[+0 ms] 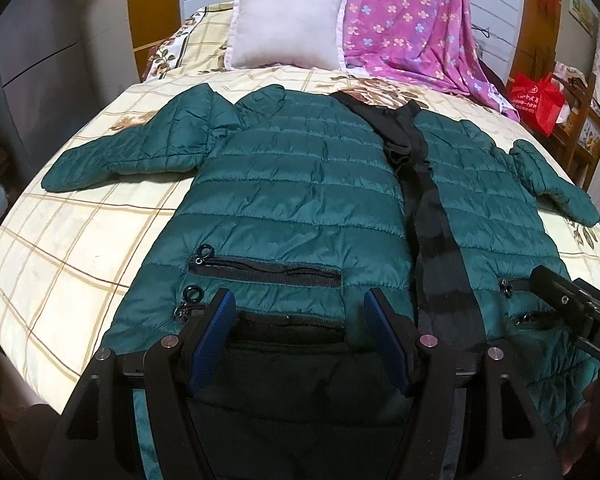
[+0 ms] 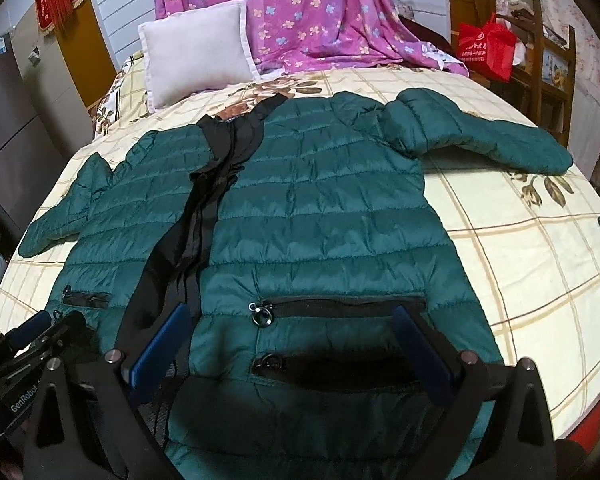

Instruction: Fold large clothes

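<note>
A dark green quilted jacket (image 1: 300, 184) (image 2: 324, 216) lies front up and spread flat on the bed, with its sleeves out to both sides. A black lining strip (image 1: 432, 224) (image 2: 196, 216) runs down its middle. My left gripper (image 1: 299, 298) hangs over the hem on the jacket's left half, just below a zipped pocket (image 1: 268, 272). It is open, its blue pads (image 1: 220, 320) apart, nothing pinched. My right gripper (image 2: 290, 312) hangs over the other half by a pocket (image 2: 340, 304), also open and wide. Each gripper shows at the edge of the other's view.
The bed has a cream checked sheet (image 1: 60, 248) (image 2: 520, 240). A pale cushion (image 1: 284, 24) and a pink flowered blanket (image 1: 412, 24) lie at the head. A red bag (image 1: 536, 100) sits on a wooden shelf to the right, and a grey cabinet (image 1: 40, 40) stands to the left.
</note>
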Demonstrator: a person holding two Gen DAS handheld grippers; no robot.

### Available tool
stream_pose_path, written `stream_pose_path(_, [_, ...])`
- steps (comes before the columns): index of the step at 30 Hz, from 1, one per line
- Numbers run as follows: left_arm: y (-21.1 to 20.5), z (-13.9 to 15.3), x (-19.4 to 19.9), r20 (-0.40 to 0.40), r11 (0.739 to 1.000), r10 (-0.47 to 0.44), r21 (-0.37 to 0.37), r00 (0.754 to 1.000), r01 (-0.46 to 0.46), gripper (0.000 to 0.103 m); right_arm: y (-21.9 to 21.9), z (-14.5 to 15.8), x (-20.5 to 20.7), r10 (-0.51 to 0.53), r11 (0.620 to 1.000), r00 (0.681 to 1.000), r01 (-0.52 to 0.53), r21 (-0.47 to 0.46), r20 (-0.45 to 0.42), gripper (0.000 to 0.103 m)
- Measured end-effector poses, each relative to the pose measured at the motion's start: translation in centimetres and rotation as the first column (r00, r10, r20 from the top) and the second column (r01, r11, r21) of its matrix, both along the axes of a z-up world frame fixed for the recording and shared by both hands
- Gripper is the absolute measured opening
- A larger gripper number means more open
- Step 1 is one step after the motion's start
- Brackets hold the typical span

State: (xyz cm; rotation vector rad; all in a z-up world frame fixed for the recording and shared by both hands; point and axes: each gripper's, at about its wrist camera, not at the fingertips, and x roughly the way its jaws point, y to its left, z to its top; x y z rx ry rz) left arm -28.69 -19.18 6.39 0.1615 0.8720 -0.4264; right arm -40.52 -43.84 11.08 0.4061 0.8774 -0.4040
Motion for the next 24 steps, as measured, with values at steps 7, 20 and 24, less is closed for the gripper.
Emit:
stream_pose_path(7, [0.3,-0.1,0.3,-0.004,1.000,0.014,-0.001,1.000,-0.014,0.043,0.0,0.3,0.3,0.001,1.000,1.000,-0.001,0.008,-0.007,0.102])
stream_pose_path(20, [0.4,-1.1,1.7,-0.025,0.999,0.039,0.000,0.999,-0.039,0.043,0.1,0.2,2.2,0.007,1.000,1.000,-0.007,0.004,-0.009,0.102])
stream_pose_path(24, [0.6,-0.9,2.2,-0.023,0.999,0.045,-0.003,0.999,-0.045,0.043,0.1,0.1,3.0,0.014,1.000,1.000,-0.014,0.005,-0.006,0.102])
